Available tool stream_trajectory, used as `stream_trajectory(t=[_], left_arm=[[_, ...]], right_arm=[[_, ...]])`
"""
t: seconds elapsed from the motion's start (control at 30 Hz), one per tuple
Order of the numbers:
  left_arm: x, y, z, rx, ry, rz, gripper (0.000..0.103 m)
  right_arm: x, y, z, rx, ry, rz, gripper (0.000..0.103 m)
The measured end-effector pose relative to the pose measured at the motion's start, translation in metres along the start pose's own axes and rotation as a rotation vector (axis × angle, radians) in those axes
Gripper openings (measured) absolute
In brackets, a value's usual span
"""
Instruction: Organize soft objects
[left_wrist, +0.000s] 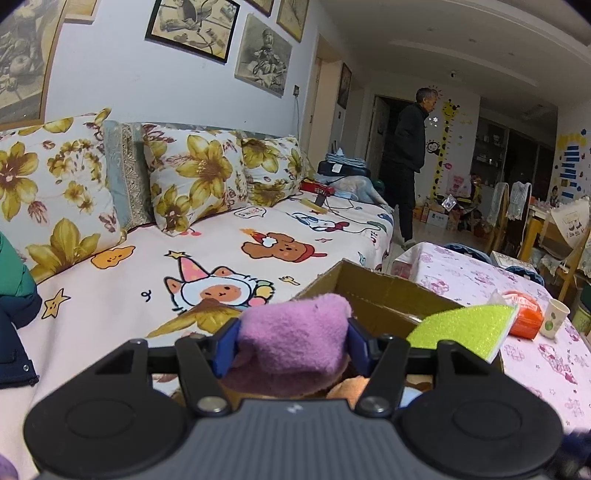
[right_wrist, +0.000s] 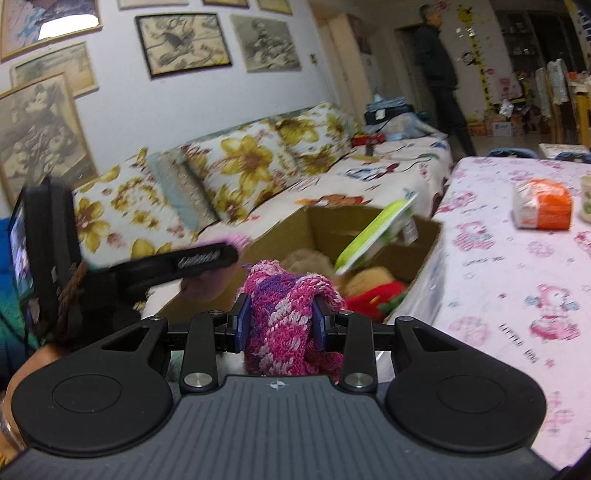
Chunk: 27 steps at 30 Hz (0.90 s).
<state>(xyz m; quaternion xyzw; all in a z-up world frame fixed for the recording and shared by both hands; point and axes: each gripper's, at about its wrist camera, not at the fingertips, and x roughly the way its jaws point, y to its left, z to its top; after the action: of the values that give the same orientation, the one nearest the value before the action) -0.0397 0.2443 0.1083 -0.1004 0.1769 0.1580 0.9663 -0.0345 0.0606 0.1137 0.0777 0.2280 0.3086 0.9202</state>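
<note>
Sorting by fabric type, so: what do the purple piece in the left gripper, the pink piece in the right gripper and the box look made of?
Purple piece: apparently fleece or plush, matte, with a short fuzzy nap.
Pink piece: knitted yarn, with visible looped stitches in pink, purple and white.
Box: brown corrugated cardboard, dull, with raw flap edges.

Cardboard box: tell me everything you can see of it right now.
The cardboard box is plain brown, open-topped, with a torn far rim. It sits between the sofa and the pink-clothed table, against the table's edge. Inside lie plush toys: a tan one and a red one. A yellow-green sponge leans on its right wall. The left gripper, with purple fleece, and the right gripper, with pink knit, are at its near side.
</note>
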Motion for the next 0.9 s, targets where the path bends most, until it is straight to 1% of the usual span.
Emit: stream_trajectory(t=[0.1,0.17,0.2,0.27,0.3,0.33,0.37,0.4,0.43,0.47,0.5,0.53,0.57,0.77,0.9], left_arm=[[0.003,0.0,-0.001,-0.003,0.018,-0.04,0.06],[0.006,-0.002,-0.003,0.002,0.048,-0.072,0.06],[0.008,-0.003,-0.005,0.005,0.057,-0.075,0.061],[0.01,-0.004,-0.006,0.018,0.065,-0.072,0.061],[0.009,-0.004,-0.007,0.024,0.064,-0.075,0.065],[0.008,-0.004,-0.006,0.025,0.06,-0.074,0.073],[0.006,-0.004,-0.006,0.025,0.053,-0.069,0.078],[0.005,-0.001,-0.005,0.025,0.047,-0.064,0.086],[0.004,-0.001,-0.004,0.026,0.039,-0.062,0.089],[0.001,-0.001,-0.004,0.026,0.03,-0.066,0.09],[-0.001,-0.001,-0.002,0.026,0.022,-0.072,0.093],[-0.004,-0.001,-0.002,0.025,0.013,-0.074,0.098],[-0.007,-0.002,-0.002,0.026,0.004,-0.072,0.1],[-0.026,-0.006,-0.004,0.036,-0.031,-0.083,0.102],[-0.041,-0.013,-0.006,0.057,-0.069,-0.084,0.102]], right_arm=[[-0.003,0.005,-0.008,-0.028,0.048,0.037,0.042],[-0.003,0.008,-0.014,-0.053,0.077,0.036,0.047],[-0.002,0.009,-0.015,-0.06,0.095,0.042,0.053],[-0.006,0.01,-0.018,-0.054,0.109,0.043,0.073],[-0.009,0.01,-0.019,-0.049,0.108,0.037,0.089],[-0.014,0.011,-0.019,-0.047,0.1,0.037,0.094],[-0.02,0.01,-0.017,-0.046,0.093,0.038,0.095],[-0.025,0.01,-0.018,-0.044,0.086,0.037,0.098],[-0.03,0.01,-0.018,-0.039,0.077,0.036,0.1],[-0.036,0.009,-0.018,-0.031,0.068,0.034,0.1],[-0.041,0.008,-0.019,-0.022,0.059,0.032,0.1],[-0.047,0.007,-0.02,-0.012,0.051,0.029,0.1],[-0.053,0.005,-0.021,-0.002,0.043,0.024,0.1],[-0.085,-0.011,-0.026,0.071,-0.009,-0.049,0.103],[-0.104,-0.022,-0.032,0.121,-0.036,-0.139,0.103]])
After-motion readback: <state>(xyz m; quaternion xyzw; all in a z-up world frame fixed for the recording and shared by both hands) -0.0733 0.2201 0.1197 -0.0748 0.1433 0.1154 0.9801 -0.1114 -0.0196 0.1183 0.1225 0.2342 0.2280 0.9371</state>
